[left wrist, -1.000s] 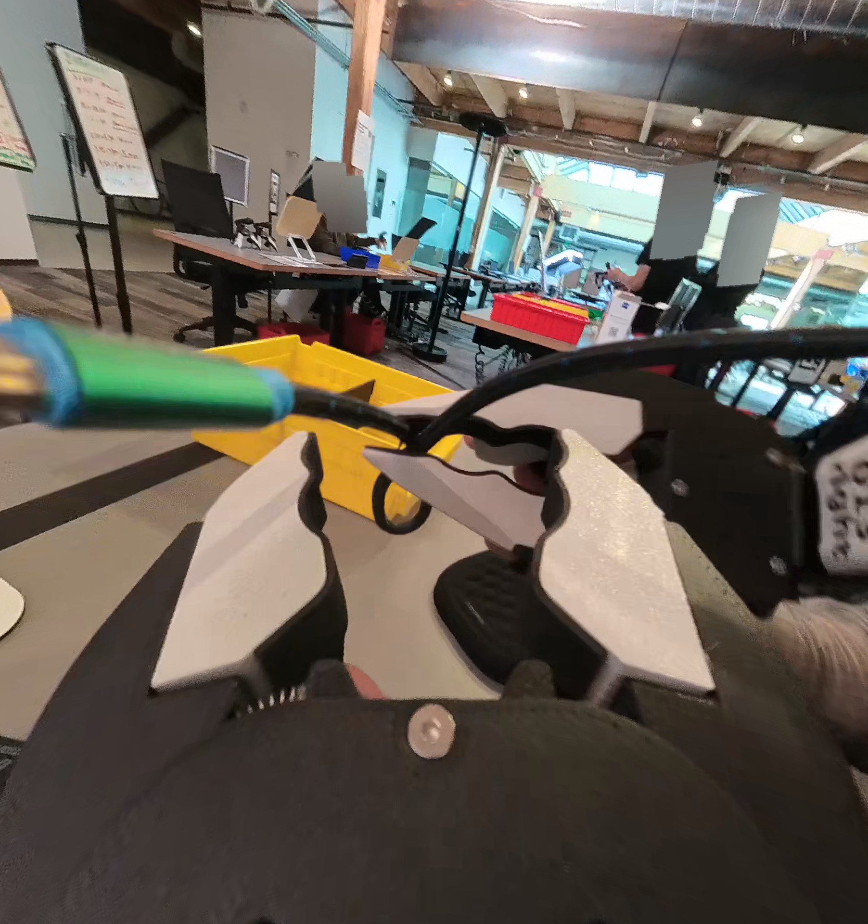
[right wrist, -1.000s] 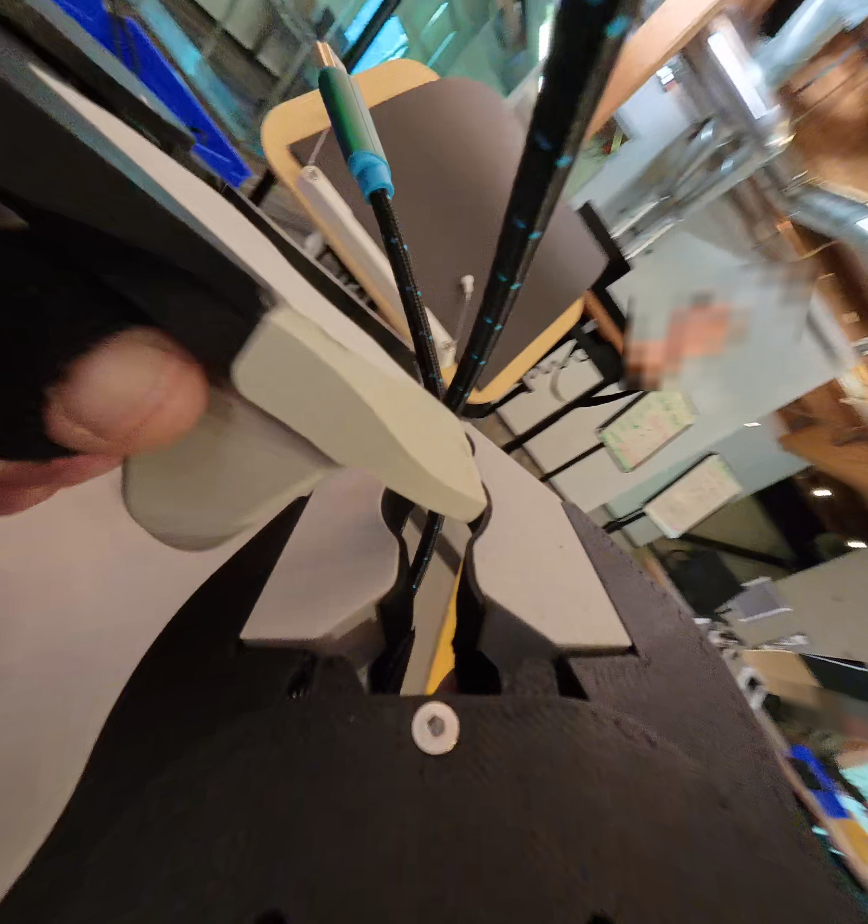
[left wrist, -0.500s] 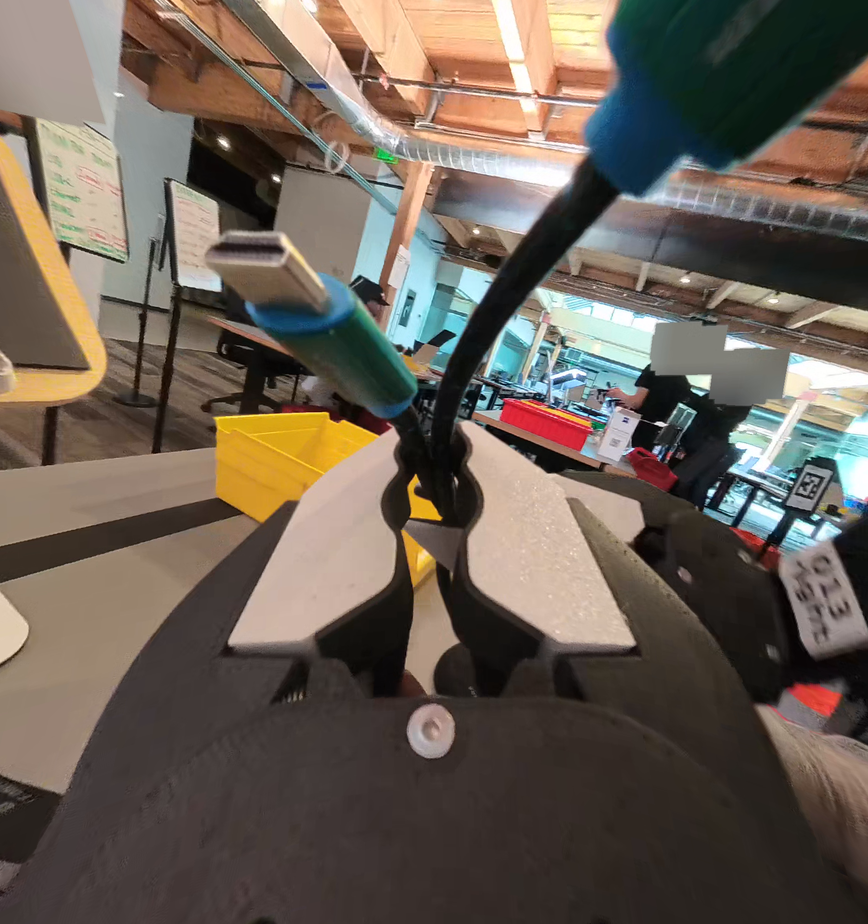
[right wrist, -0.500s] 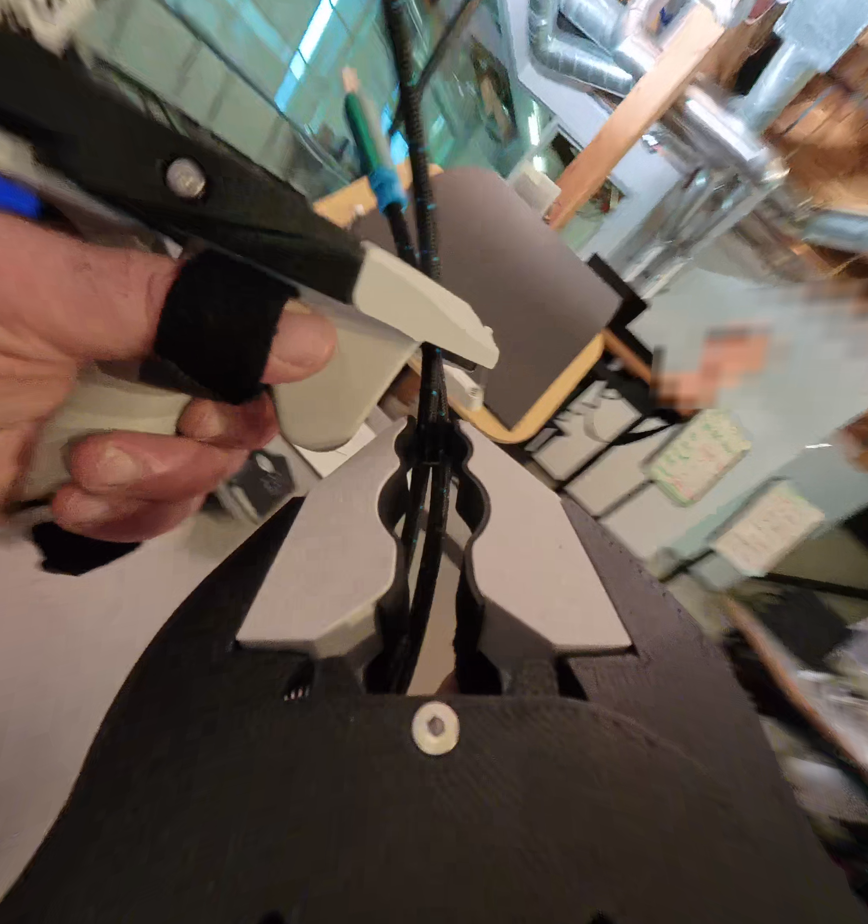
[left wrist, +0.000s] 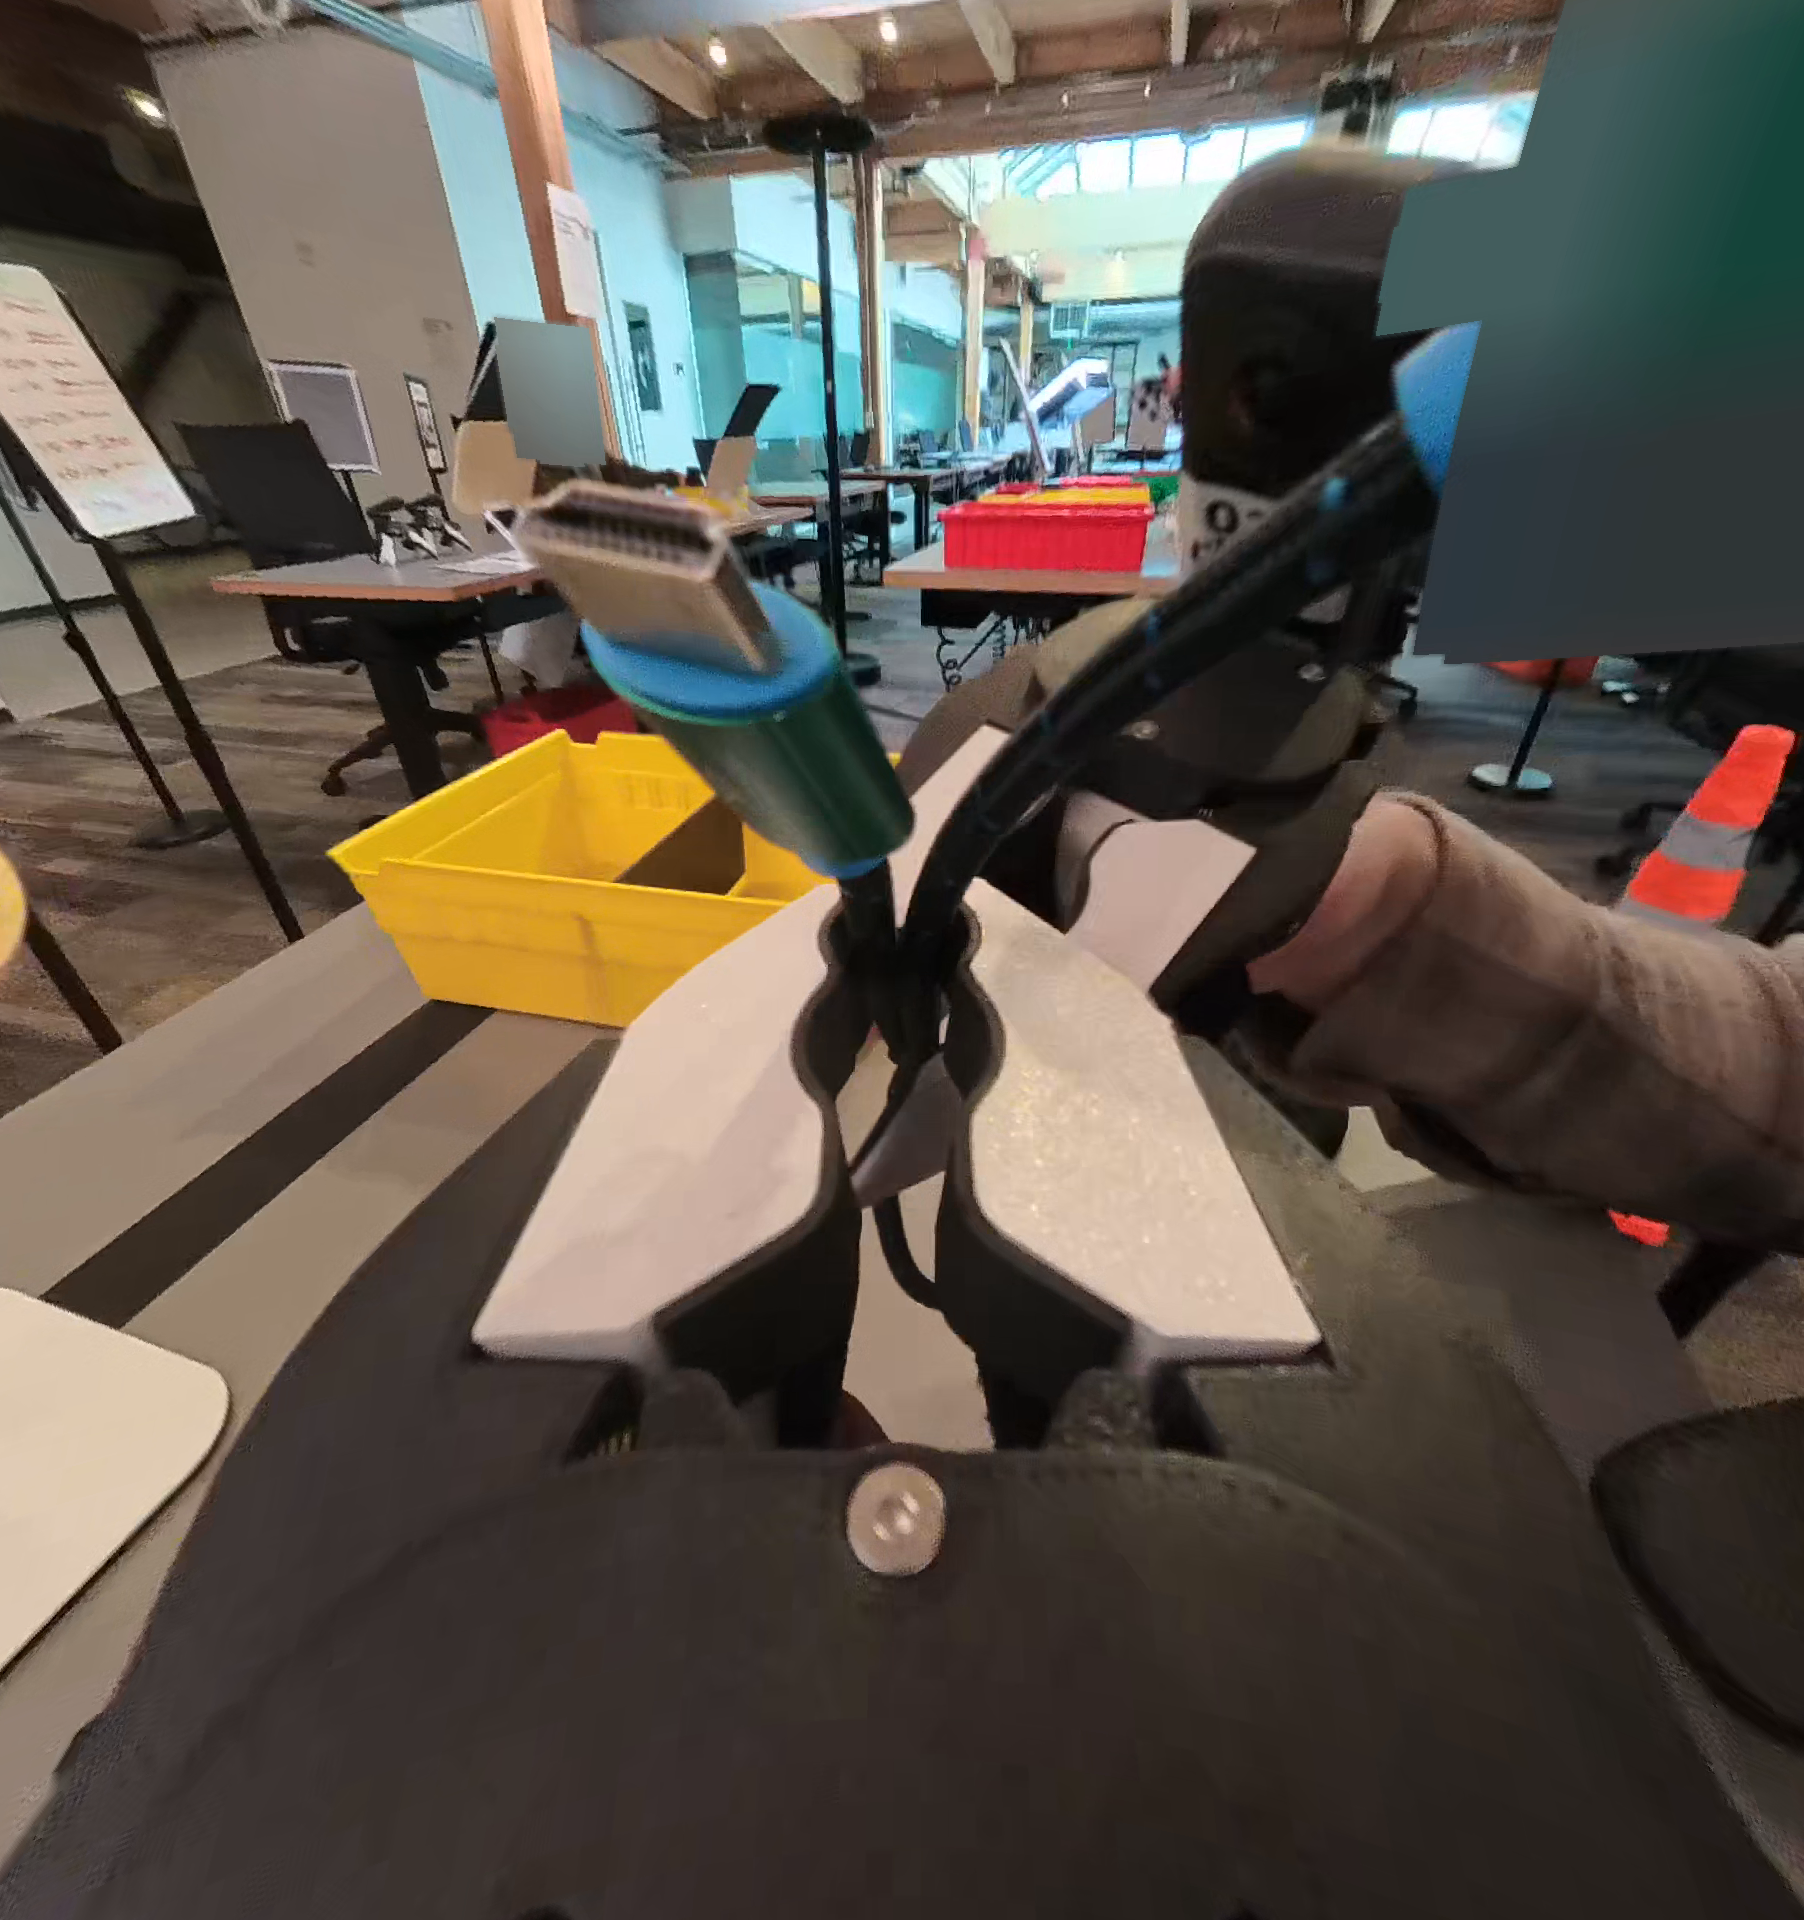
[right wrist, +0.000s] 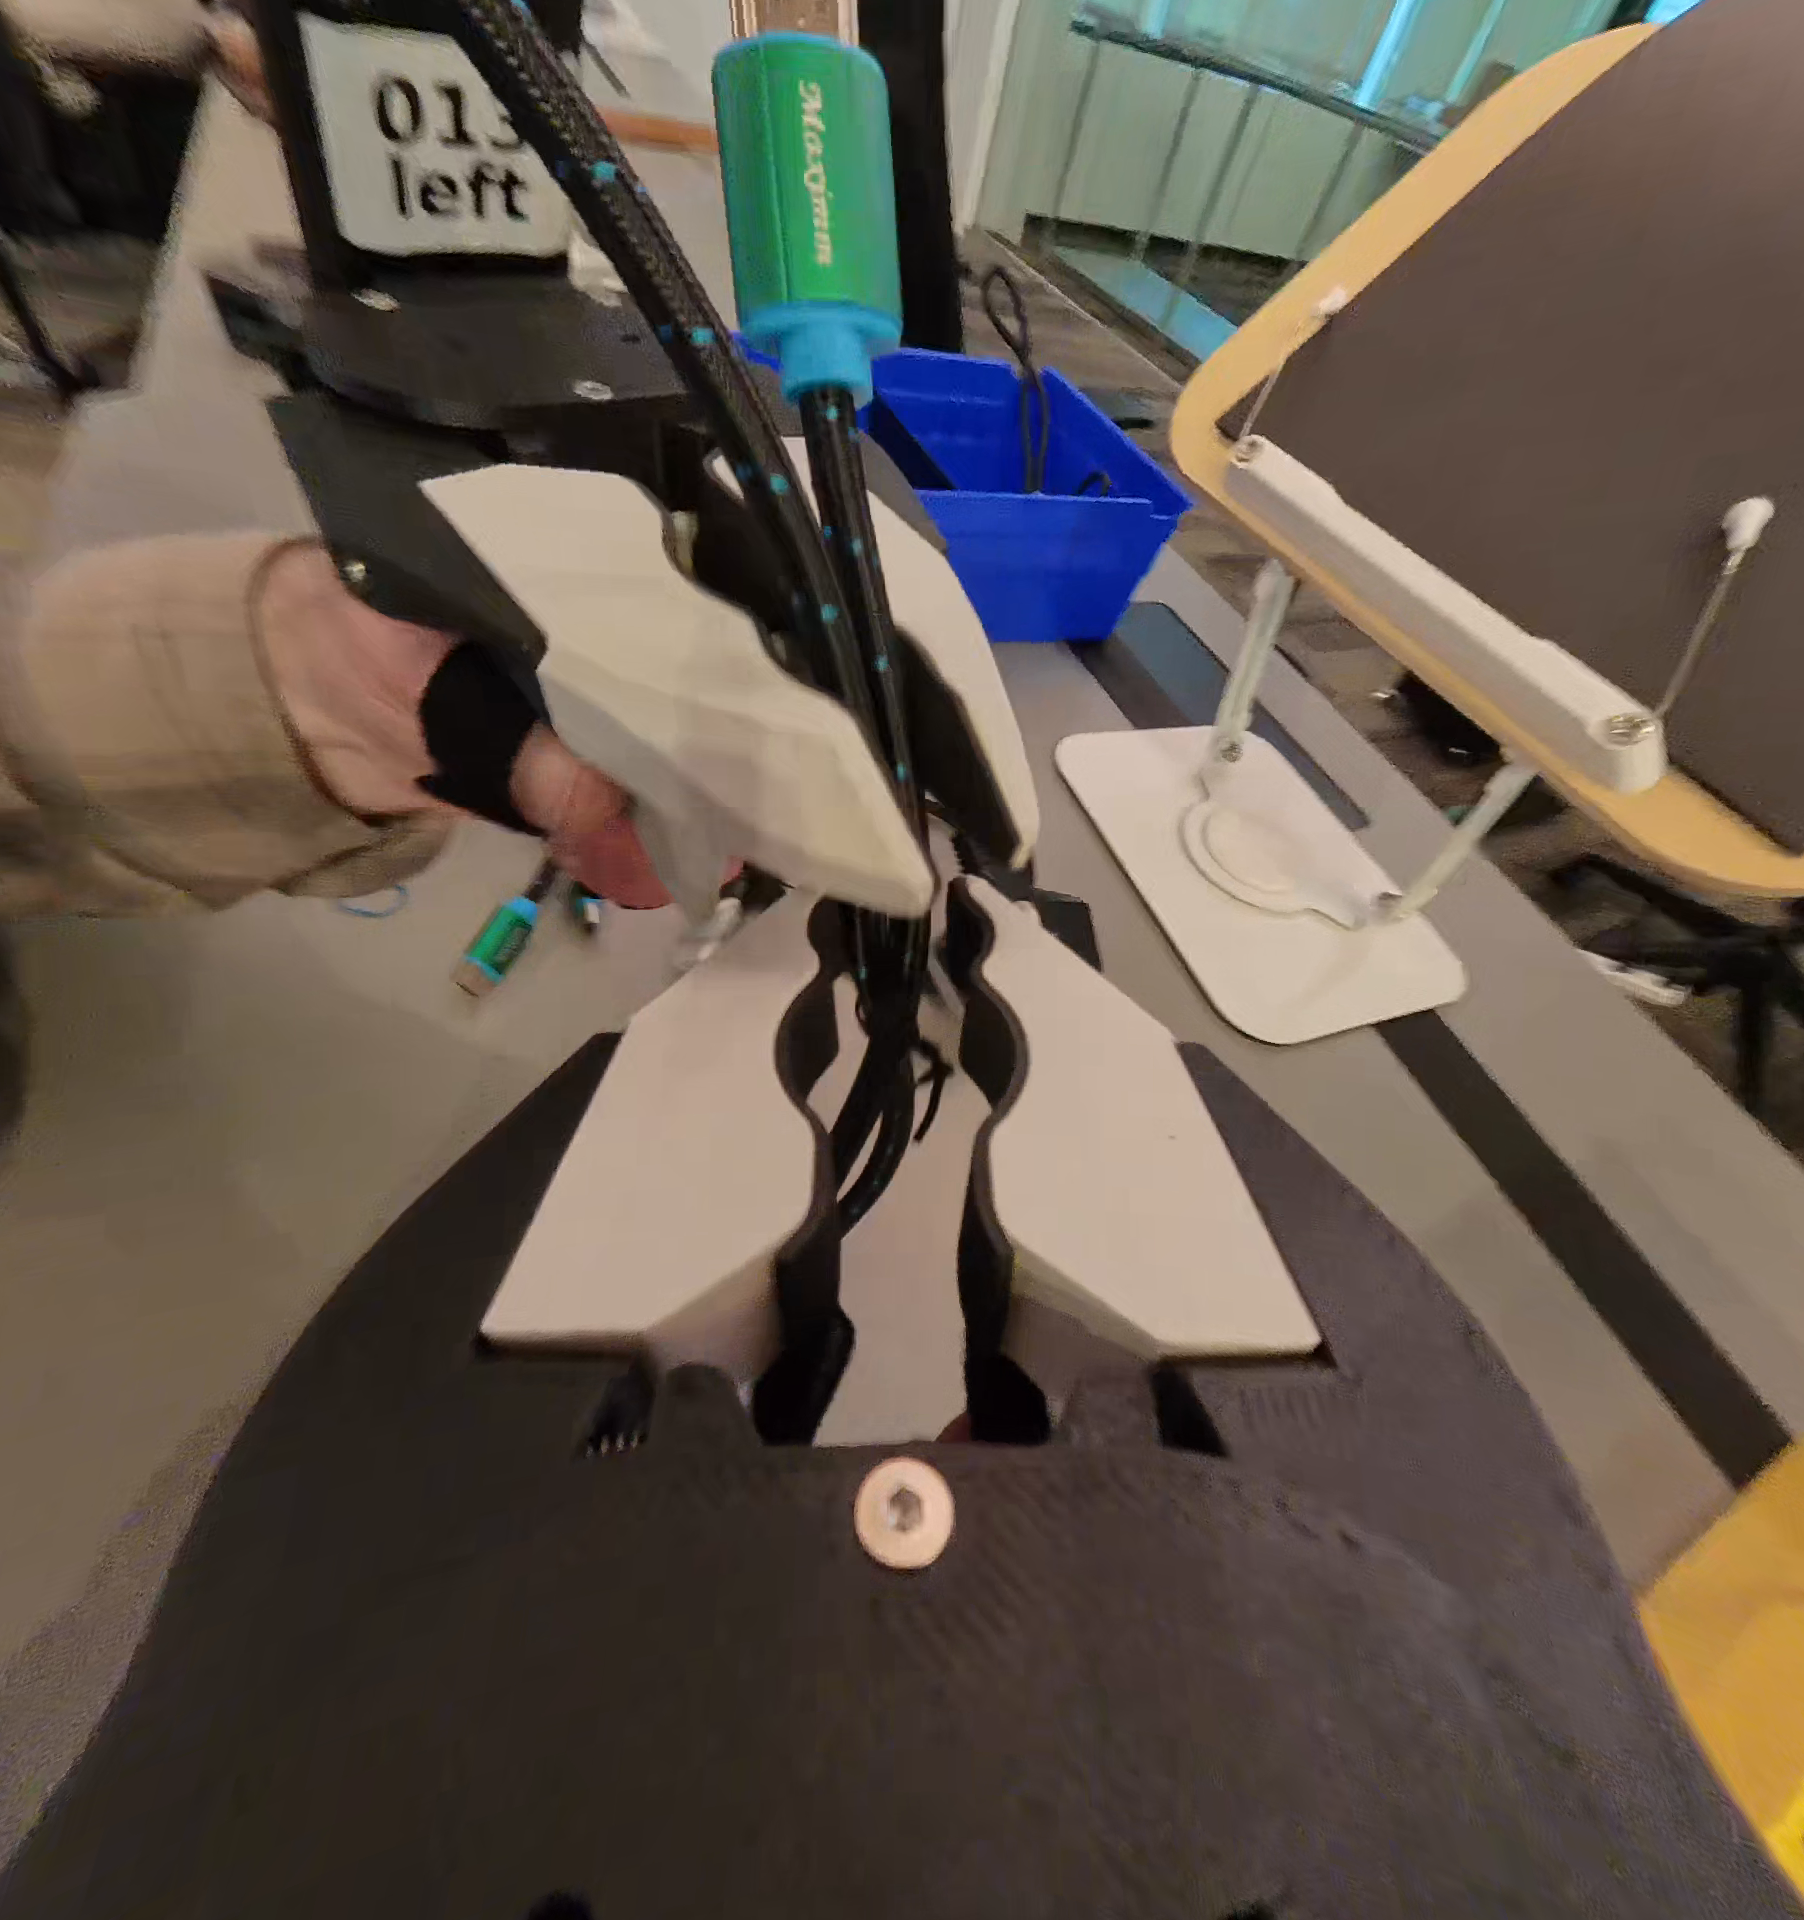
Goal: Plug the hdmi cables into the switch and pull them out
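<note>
Even, bright daylight comes from far windows ahead of the claw. Edges bend fisheye-style. Close things blur slightly.

this is a large open-plan office or lab workspace in a converted industrial building. overhead run exposed wooden beams (left wrist: 991, 42) and spot lights, with a wooden post (left wrist: 534, 156) rising to the ceiling. rows of work tables (left wrist: 378, 582) with black office chairs (left wrist: 274, 488) stretch back toward glass partitions and bright windows. a whiteboard on a stand (left wrist: 46, 405) covered in handwriting stands at the left. plastic parts bins sit about: a yellow bin (left wrist: 565, 894) on the grey desk (left wrist: 202, 1122), a red bin (left wrist: 1043, 535) on a farther table, a blue bin (right wrist: 1023, 520) in the right wrist view. an orange traffic cone (left wrist: 1719, 821) stands on the wood-look floor.
</note>
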Demonstrator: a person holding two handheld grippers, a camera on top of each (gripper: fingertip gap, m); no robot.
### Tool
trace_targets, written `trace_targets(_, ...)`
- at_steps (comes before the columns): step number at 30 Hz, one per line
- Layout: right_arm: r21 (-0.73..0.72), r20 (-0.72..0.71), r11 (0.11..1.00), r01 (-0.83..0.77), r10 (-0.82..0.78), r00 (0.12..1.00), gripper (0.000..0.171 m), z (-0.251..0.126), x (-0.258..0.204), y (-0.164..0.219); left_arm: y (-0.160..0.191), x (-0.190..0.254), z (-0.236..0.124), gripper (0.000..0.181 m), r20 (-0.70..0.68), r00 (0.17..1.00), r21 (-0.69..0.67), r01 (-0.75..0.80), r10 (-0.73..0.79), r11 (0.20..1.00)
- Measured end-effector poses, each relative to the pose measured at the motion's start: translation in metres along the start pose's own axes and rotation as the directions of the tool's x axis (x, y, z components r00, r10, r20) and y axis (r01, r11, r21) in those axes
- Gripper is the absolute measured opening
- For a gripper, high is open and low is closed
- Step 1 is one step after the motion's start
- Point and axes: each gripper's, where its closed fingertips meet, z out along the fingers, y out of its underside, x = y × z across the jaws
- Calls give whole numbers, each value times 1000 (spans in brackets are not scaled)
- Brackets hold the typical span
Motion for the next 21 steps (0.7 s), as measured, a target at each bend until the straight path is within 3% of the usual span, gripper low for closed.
trace_targets(3, -105, -155, 991, 82, -98, 983, 1, 12, 10, 9, 2, -5, 2, 13, 61, 998, -15, -23, 24, 1000)
trace_targets(9, -41, -316, 996, 79, -88, 945, 2, 16, 19, 16, 5, -12, 0, 12, 144, 989, 5, 35, -36, 999)
trace_targets(21, 41, -142, 997, -58, 63, 988, 1, 10, 0, 27, 8, -1, 4, 11, 99, 986, 19, 136, -137, 991)
